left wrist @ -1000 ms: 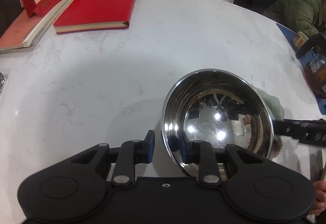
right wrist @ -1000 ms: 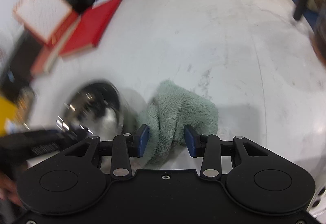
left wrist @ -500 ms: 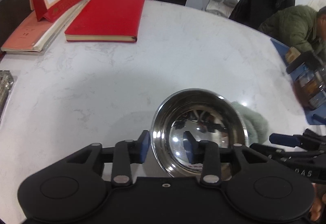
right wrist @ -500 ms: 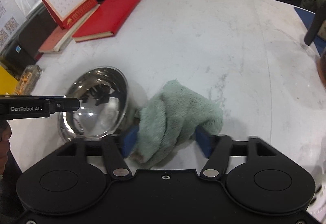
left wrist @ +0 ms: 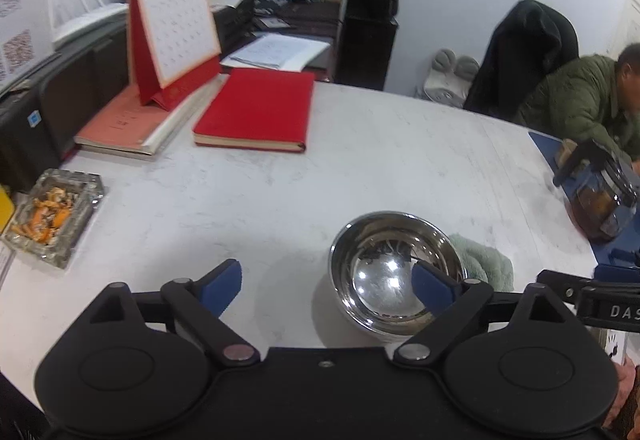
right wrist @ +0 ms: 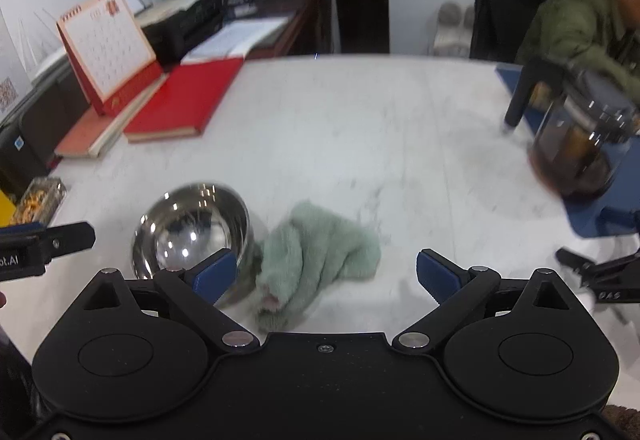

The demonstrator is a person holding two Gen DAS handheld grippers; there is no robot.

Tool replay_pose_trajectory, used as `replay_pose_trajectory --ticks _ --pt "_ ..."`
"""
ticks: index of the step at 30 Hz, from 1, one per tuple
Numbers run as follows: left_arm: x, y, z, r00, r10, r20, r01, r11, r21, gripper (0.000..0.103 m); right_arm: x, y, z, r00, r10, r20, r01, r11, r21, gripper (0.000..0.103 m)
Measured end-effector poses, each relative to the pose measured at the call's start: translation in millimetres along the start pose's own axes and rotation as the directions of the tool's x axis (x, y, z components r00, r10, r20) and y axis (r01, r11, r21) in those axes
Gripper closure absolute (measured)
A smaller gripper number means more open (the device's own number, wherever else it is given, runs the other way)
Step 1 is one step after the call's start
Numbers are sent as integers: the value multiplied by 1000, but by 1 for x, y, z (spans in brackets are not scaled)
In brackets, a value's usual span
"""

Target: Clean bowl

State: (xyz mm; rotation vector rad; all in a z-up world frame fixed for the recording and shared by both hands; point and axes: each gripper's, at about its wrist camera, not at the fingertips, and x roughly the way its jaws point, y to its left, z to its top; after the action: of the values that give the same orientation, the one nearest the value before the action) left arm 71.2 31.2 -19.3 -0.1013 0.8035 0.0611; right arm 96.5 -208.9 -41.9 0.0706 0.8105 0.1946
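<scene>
A shiny steel bowl point(left wrist: 384, 264) point(right wrist: 188, 224) stands upright on the white marble table point(left wrist: 360, 168). A crumpled green cloth point(right wrist: 320, 248) point(left wrist: 484, 260) lies against its right side. My left gripper point(left wrist: 328, 286) hangs above and short of the bowl, its jaws opening wide, nothing between the pads; the right pad overlaps the bowl only in the picture. My right gripper point(right wrist: 324, 274) hovers above the cloth, jaws also opening wide, the pads clear of the cloth. Each gripper's tip shows at the edge of the other's view.
A red book point(left wrist: 256, 112), a pink book and a desk calendar point(left wrist: 172, 32) sit at the table's far left. A glass ashtray point(left wrist: 52, 216) stands at the left edge. A dark glass teapot point(right wrist: 580, 148) rests on a blue mat at right. A seated person point(left wrist: 580, 104) is behind it.
Both grippers let go and opened wide: the left released the bowl's rim, the right released the cloth. Both pulled up and back, so bowl and cloth look smaller and farther.
</scene>
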Motion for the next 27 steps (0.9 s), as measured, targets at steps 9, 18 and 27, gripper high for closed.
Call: replay_pose_trajectory --ticks 9,18,27 --pt "0 -1 -10 993 16 -115 -18 1000 -21 11 -28 9 3 990 45 135 -40 998 -44 0" --pt "3 2 -20 973 -14 -232 6 999 -34 11 -2 21 4 993 -1 -122 -8 997 -79 0" --pt "9 -7 -25 956 -57 -288 51 998 -26 11 -2 29 -5 986 -45 -159 34 997 -69 0"
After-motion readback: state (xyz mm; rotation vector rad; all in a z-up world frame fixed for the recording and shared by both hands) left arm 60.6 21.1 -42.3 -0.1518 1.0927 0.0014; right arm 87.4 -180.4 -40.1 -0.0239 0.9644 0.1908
